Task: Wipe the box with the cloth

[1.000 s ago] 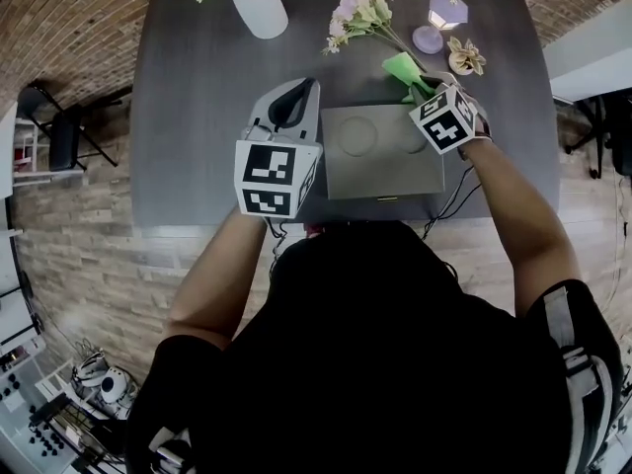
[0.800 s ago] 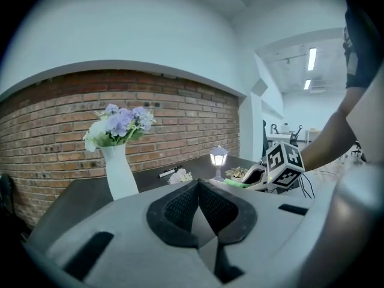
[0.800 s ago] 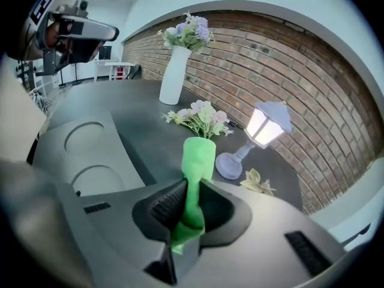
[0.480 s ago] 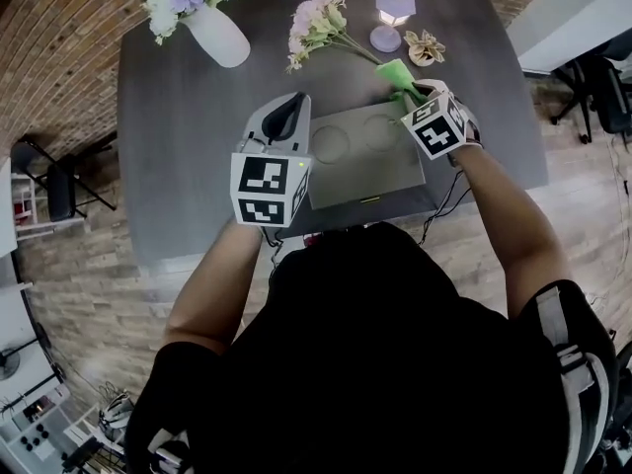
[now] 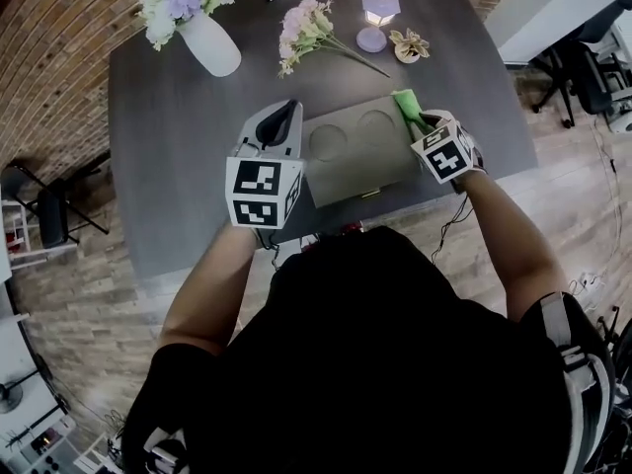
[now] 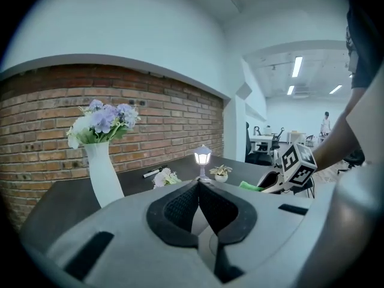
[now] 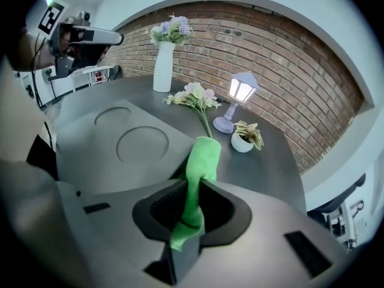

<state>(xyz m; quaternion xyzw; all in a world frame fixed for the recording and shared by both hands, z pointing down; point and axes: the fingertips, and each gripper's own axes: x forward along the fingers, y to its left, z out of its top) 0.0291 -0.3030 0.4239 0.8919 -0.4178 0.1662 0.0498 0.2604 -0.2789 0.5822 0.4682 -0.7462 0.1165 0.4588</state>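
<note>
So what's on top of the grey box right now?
Only the green cloth, pinched in the right gripper, hangs over the far right corner of the box. Otherwise its top shows two bare round recesses. The left gripper covers its left edge, so that strip is hidden.

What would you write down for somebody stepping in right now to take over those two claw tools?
Left claw: shut, holding nothing, at the left side of the box.
Right claw: shut on the green cloth, which sticks out past the tips at the box's far right corner.
The box lies flat near the front edge of the dark table, lid up, showing two round recesses.
Done: the cloth is picked up and brought to the box. No wiped area can be told apart.
Left: sweep the cloth across the lid and sides; the free claw could probably steady the box.
</note>
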